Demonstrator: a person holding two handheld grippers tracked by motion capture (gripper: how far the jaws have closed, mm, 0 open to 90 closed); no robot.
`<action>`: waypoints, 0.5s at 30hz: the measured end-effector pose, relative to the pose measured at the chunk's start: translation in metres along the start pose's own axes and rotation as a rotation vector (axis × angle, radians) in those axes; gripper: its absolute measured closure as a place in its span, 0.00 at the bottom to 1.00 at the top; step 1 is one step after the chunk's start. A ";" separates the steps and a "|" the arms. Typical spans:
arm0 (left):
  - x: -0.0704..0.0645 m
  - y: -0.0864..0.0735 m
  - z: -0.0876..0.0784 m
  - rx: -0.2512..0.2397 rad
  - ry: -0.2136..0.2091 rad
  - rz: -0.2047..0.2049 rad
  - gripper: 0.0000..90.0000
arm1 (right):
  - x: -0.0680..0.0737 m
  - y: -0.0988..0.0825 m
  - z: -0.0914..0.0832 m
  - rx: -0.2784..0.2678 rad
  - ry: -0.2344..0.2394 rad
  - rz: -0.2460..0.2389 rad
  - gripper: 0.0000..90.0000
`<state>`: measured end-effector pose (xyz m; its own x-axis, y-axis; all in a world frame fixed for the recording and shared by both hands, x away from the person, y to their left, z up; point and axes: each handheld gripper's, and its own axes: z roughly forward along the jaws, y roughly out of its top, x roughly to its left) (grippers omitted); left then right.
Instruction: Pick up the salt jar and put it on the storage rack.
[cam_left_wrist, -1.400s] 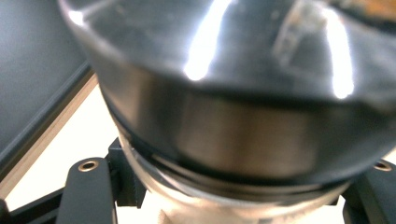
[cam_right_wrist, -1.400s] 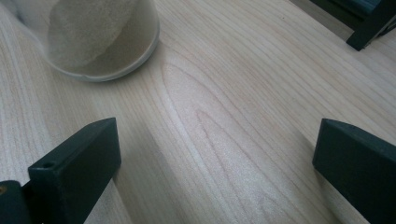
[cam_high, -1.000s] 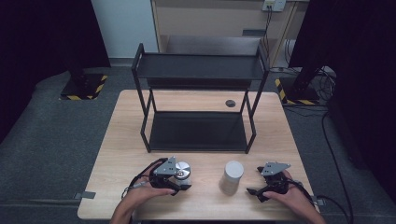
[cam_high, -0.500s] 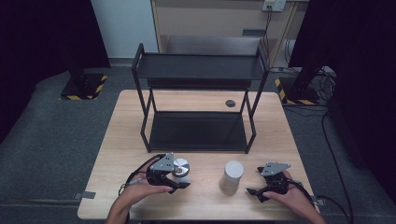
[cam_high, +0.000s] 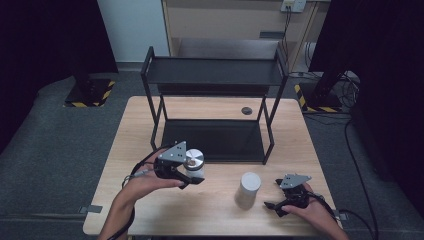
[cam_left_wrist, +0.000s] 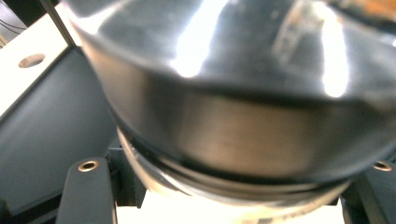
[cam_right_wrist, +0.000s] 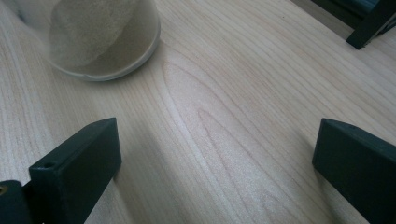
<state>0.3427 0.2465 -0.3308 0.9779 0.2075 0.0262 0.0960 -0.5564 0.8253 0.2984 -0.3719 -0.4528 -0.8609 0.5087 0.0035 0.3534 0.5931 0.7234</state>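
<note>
While the left gripper (cam_high: 192, 176) clamps a metal jar (cam_high: 193, 162) above the table (cam_high: 150, 125), the right gripper (cam_high: 274, 205) rests with jaws apart beside a white cup (cam_high: 248, 189).

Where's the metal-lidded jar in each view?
High view: the jar is left of centre, clamped in the left gripper, in front of the black shelf rack.
Left gripper view: jar close up, between the jaws.
Right gripper view: not in it.
Shared landmark: the wooden table.
</note>
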 end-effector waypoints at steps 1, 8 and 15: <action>0.002 0.006 -0.003 0.004 0.001 0.005 0.33 | 0.000 0.000 0.000 0.000 0.000 0.000 0.02; 0.013 0.049 -0.022 0.015 0.000 0.030 0.33 | 0.000 0.000 0.000 0.000 0.000 0.000 0.02; 0.023 0.080 -0.038 0.014 -0.011 0.037 0.33 | 0.000 0.000 0.000 0.000 -0.001 0.003 0.02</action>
<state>0.3657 0.2373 -0.2427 0.9827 0.1780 0.0508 0.0620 -0.5750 0.8158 0.2981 -0.3717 -0.4529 -0.8596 0.5109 0.0047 0.3556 0.5915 0.7236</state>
